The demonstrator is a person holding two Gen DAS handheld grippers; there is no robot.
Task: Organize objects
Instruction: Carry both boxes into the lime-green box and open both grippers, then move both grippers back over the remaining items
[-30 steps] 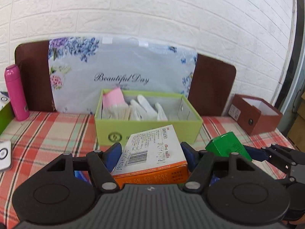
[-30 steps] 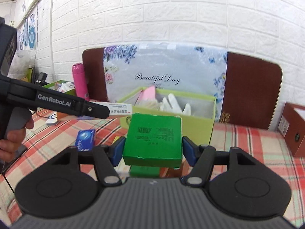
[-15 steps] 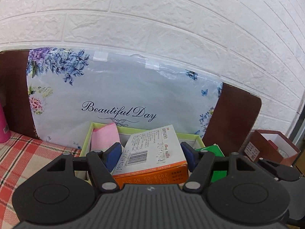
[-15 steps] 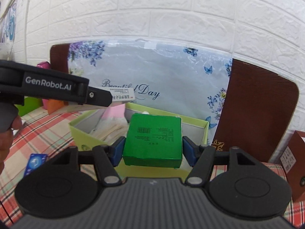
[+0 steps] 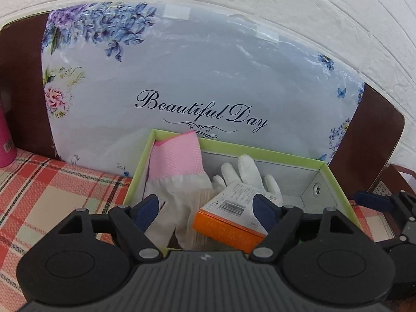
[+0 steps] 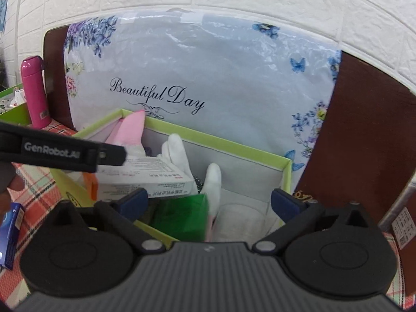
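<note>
two handheld grippers hang over a lime-green open cardboard box (image 5: 335, 179) that sits on a red and cream plaid tablecloth (image 5: 39, 187) in front of a pale floral cushion printed "beautiful day" (image 5: 197, 72). the left gripper (image 5: 206, 206) has its jaws opening, set fairly wide, and the white and orange medicine carton (image 5: 228, 215) lies tilted between the blue pads, its right end against or just beside the right pad and clear of the left one, so the pads no longer pinch it; it rests on the white work gloves (image 5: 244, 171) and the pink-cuffed glove (image 5: 176, 156) inside the box. from the right wrist view the same carton (image 6: 145, 179) shows under the black finger of the left gripper (image 6: 65, 153). the right gripper (image 6: 209, 201) has its jaws opening too, spread very wide, and the green glossy carton (image 6: 182, 215) sits low between them, nearer the left pad, touching neither pad as far as can be seen, inside the box by its near wall (image 6: 156, 230). a pink metal flask (image 6: 35, 91) stands on the cloth to the left, well apart from the box, and a blue small packet (image 6: 11, 234) lies at the left edge near a hand (image 6: 7, 192).
</note>
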